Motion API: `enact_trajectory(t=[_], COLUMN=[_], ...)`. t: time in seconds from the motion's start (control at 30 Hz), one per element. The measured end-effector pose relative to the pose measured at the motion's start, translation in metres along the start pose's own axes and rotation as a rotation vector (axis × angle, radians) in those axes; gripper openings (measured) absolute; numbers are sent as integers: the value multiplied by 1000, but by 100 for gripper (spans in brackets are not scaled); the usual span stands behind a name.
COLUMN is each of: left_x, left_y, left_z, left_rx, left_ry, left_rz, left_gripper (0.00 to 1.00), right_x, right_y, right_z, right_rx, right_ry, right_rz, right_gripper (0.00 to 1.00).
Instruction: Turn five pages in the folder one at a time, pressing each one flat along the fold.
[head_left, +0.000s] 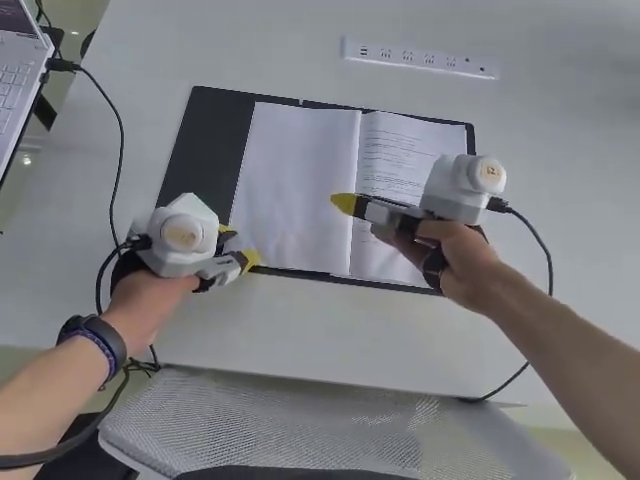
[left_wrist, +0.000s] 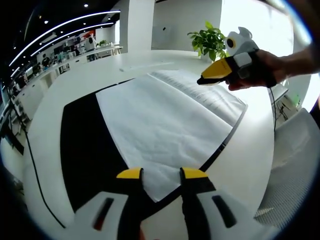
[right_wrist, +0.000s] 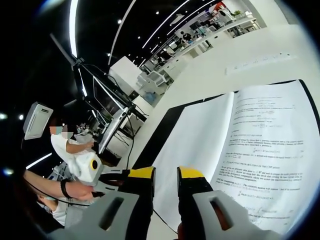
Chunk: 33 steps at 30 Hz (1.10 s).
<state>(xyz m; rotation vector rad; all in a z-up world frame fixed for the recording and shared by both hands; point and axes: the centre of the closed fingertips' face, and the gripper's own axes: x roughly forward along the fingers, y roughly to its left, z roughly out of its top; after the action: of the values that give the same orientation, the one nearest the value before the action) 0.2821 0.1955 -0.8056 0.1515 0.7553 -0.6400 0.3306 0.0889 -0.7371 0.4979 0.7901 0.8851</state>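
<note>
Folder (head_left: 205, 140) lies open on counter (head_left: 300, 330), straight ahead of both claws.

L claw (head_left: 238, 262) sits low at folder's near edge, just short of blank sheet (head_left: 295, 185) corner. Jaws slightly apart, nothing btwn. Prob. parked there to steady the cover.

R claw (head_left: 345, 205) hovers above fold (head_left: 358, 150), tips aimed across it. Jaws narrowly apart, empty. Looks set to press along crease or pick up next sheet; can't tell which.

Inside folder: blank-side-up sheet lies left of R claw's tips, printed sheet (head_left: 405, 150) under and right of it. Pages done so far: can't tell.
</note>
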Motion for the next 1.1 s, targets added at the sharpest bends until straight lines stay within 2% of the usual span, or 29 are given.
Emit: enact_trajectory(t=[0.27,0.53,0.73,1.1], left_x=[0,0,0,2], left_y=[0,0,-1,2], left_z=[0,0,0,-1], left_rx=[-2,-7,-15,-24], left_ry=[2,3,3,6], left_rz=[-3,-6,-5,-2], left_gripper=[28,28,30,29], right_x=[3,11,21,31], right_y=[-14,-31,-48,-62], right_z=[6,19,15,12], right_rx=[-24,-13,48,73], right_ry=[27,14,5,14], right_rz=[6,-15,-38,-48], right_gripper=[13,12,10,6])
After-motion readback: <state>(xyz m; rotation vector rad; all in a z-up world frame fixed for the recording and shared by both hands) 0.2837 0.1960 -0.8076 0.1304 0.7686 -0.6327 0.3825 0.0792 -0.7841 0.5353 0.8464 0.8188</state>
